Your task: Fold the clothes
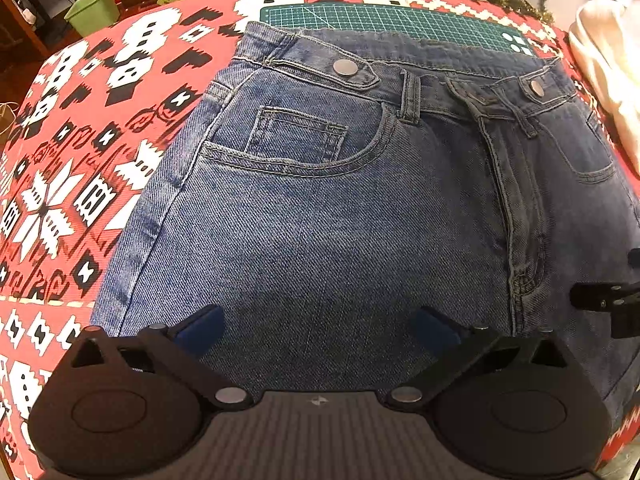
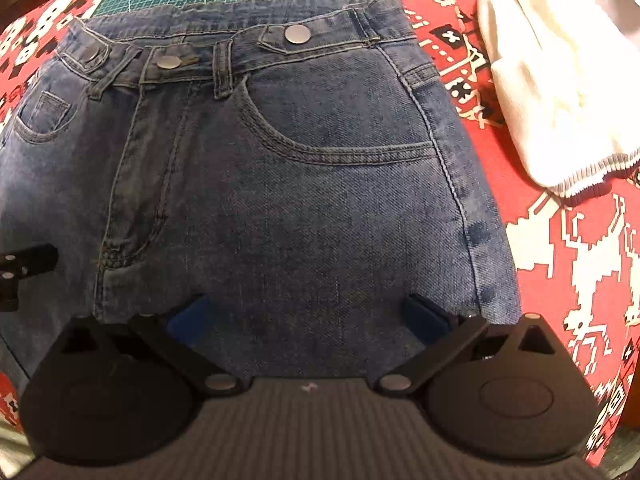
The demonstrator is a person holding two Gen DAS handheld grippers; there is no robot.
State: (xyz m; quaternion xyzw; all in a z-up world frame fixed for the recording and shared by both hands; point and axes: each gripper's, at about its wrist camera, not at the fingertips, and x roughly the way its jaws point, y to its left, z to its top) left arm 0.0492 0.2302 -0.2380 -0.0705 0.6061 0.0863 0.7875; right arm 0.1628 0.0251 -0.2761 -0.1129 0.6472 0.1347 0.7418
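Patterned tablecloth (image 1: 60, 184) under unlabelled jeans (image 1: 340, 220).

One jeans (image 1: 340, 208), one white garment (image 2: 536, 80), one cutting mat (image 1: 384, 20), two claws.

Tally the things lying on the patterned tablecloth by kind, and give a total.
Blue jeans: 1
White garment: 1
Green cutting mat: 1
Total: 3

Blue denim jeans (image 1: 340, 208), front side up, laid flat, waistband at far edge, silver metal buttons on waistband tabs, fly closed, coin pocket visible, cream knit garment (image 2: 536, 80) bunched beside them, grey-striped ribbed hem
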